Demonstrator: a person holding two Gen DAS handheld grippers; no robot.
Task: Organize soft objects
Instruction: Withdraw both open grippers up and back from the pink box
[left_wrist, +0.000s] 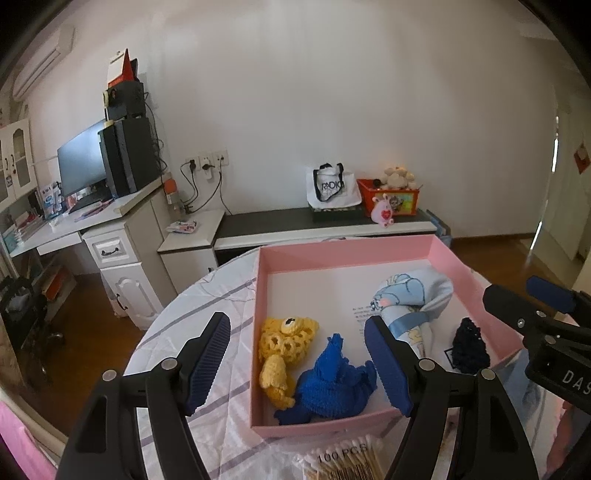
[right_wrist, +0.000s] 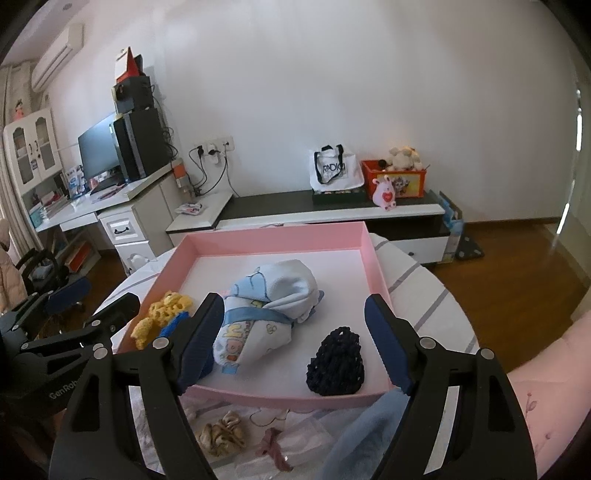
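A shallow pink box (left_wrist: 343, 251) stands on the round table and holds several soft things. At its near left lie a yellow crochet piece (left_wrist: 284, 339) and a blue crochet piece (left_wrist: 332, 384). A light blue printed cloth bundle (left_wrist: 410, 299) tied with a ribbon lies further right, with a dark navy net piece (left_wrist: 469, 347) beside it. My left gripper (left_wrist: 297, 363) hangs open above the two crochet pieces, holding nothing. My right gripper (right_wrist: 295, 339) stands open over the box's near edge, between the bundle (right_wrist: 266, 314) and the navy net (right_wrist: 336, 362), also holding nothing.
The table wears a white cloth with grey stripes (left_wrist: 207, 306). In front of the box lie a pack of cotton swabs (left_wrist: 343, 461), a beige scrunchie (right_wrist: 221, 435), a pink ribbon (right_wrist: 273, 446) and a light blue cloth (right_wrist: 362, 435). A low TV bench (right_wrist: 332, 210) runs along the far wall.
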